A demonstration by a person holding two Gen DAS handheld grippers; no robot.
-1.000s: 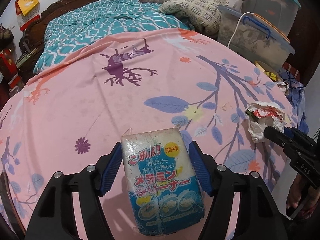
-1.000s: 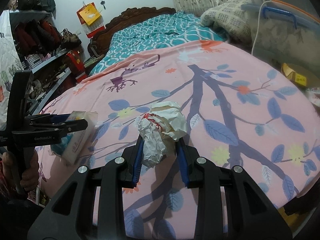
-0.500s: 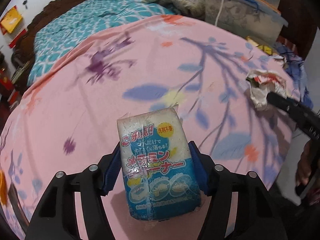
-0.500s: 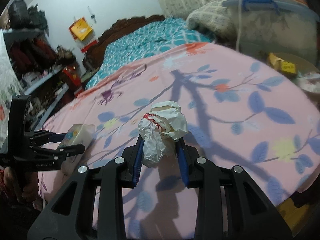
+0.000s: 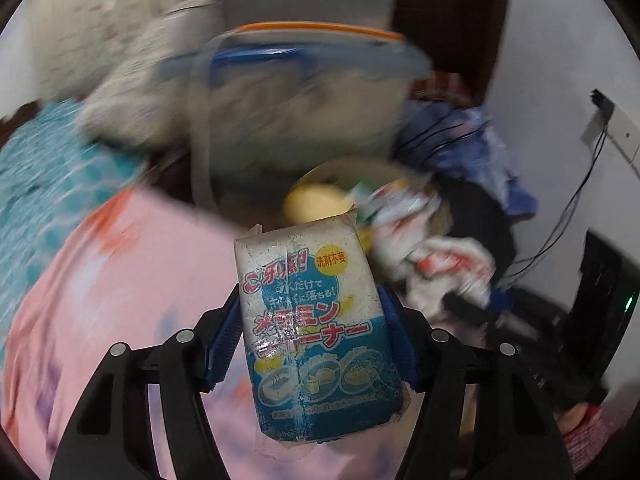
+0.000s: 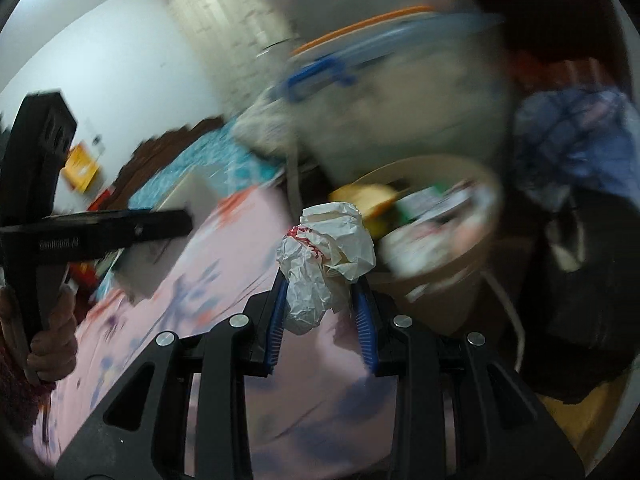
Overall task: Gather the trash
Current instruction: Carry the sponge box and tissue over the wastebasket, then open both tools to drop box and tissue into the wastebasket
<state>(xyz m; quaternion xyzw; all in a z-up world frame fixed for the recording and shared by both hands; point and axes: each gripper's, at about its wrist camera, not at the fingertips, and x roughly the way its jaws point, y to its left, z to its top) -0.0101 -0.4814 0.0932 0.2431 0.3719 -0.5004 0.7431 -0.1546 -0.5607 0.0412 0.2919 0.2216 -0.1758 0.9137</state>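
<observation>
My left gripper (image 5: 310, 344) clamped on sponge pack (image 5: 316, 332); right gripper (image 6: 322, 312) pinching paper wad (image 6: 326, 258). Bin (image 6: 448, 280) just ahead of both, past bed (image 5: 132, 280) edge, already holding trash. I judge: carry each load over rim, centre it, then release, one at a time. View blurred.
</observation>
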